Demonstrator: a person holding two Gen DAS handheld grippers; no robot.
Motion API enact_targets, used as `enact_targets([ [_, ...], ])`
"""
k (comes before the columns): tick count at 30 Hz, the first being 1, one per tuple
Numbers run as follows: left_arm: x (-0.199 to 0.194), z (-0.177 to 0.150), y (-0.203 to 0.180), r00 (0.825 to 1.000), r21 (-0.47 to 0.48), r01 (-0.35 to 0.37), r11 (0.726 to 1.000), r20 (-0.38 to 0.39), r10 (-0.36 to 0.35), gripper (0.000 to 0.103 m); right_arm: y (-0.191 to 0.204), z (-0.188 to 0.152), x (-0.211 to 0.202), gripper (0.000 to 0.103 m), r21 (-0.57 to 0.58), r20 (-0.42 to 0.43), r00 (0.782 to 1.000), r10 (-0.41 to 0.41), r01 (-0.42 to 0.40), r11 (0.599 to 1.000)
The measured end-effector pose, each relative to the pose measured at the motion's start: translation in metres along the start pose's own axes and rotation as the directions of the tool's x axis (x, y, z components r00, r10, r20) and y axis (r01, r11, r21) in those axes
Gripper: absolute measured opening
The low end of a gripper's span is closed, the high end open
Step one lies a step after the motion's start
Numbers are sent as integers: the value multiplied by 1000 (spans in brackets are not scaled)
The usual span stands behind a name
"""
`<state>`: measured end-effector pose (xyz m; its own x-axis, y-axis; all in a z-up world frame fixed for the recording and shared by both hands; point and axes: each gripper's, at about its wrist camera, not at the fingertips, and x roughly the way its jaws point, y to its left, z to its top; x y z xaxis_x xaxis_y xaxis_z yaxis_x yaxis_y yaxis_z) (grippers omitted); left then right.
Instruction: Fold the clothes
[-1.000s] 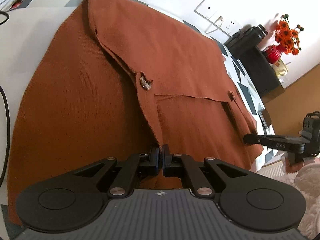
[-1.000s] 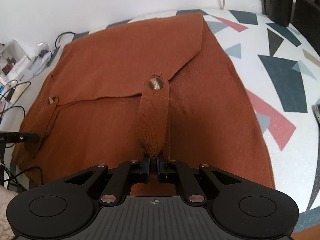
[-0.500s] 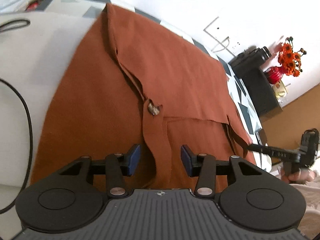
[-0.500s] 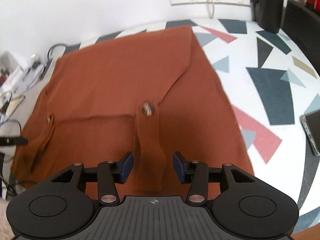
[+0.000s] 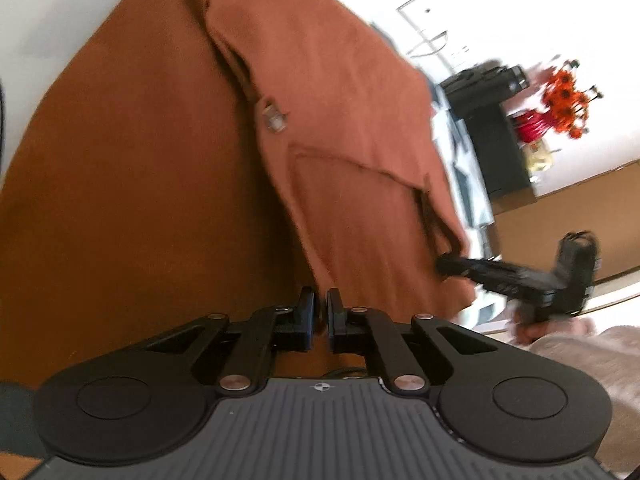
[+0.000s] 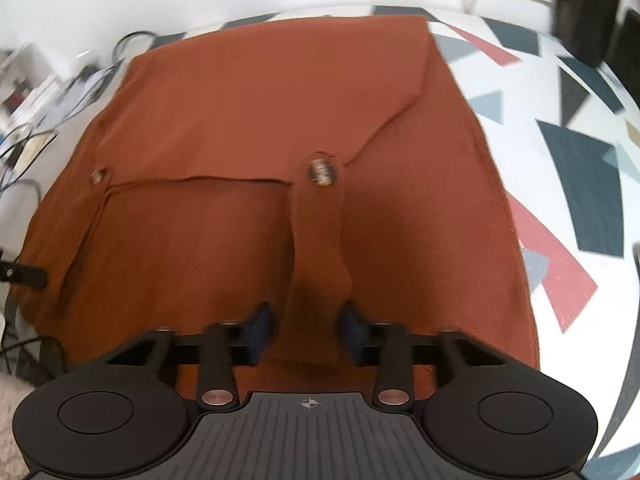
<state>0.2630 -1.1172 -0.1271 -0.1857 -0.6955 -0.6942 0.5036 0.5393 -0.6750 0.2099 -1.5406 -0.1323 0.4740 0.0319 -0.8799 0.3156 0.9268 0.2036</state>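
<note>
Rust cardigan (image 6: 240,120): spread flat, fills my frames; hem hidden behind tools.
Left gripper (image 5: 320,316): pressed together on its near edge.
Right gripper (image 6: 307,328): closing around button strip (image 6: 316,240).
Patterned table (image 6: 580,180): bare at right.

cardigan (image 6: 248,120) spread flat across the table (image 6: 540,92), strap (image 6: 318,248) lying on it near the front edge, cables (image 6: 24,148) by the left edge
</note>
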Motion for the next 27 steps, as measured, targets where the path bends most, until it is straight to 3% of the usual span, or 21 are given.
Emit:
enact_targets([
  [2, 0, -4, 4, 1000, -20, -3, 1000, 0, 3, 6, 4, -2, -4, 7, -18, -3, 1000, 26, -26, 999],
  [9, -2, -6, -3, 1000, 1, 8, 1000, -7, -8, 9, 15, -10, -14, 6, -63, 0, 1000, 26, -25, 998],
  [12, 1, -2, -10, 1000, 21, -17, 1000, -4, 18, 46, 12, -9, -13, 7, -46, 5, 1000, 8, -8, 999],
  [17, 8, 3, -20, 999, 36, -33, 999, 29, 32, 48, 12, -8, -14, 34, -39, 33, 999, -22, 23, 999],
  [20, 12, 5, -23, 999, 36, -35, 999, 42, 34, 44, 12, -7, -11, 44, -36, 43, 998, -54, 56, 998],
  [22, 14, 5, -24, 998, 49, -61, 997, 33, 60, 3, 10, -7, -9, 44, -27, 52, 996, -69, 70, 997],
  [27, 0, -9, -25, 997, 84, -71, 994, 50, 67, 4, 2, -7, 0, 48, 16, 66, 994, -88, 87, 996],
])
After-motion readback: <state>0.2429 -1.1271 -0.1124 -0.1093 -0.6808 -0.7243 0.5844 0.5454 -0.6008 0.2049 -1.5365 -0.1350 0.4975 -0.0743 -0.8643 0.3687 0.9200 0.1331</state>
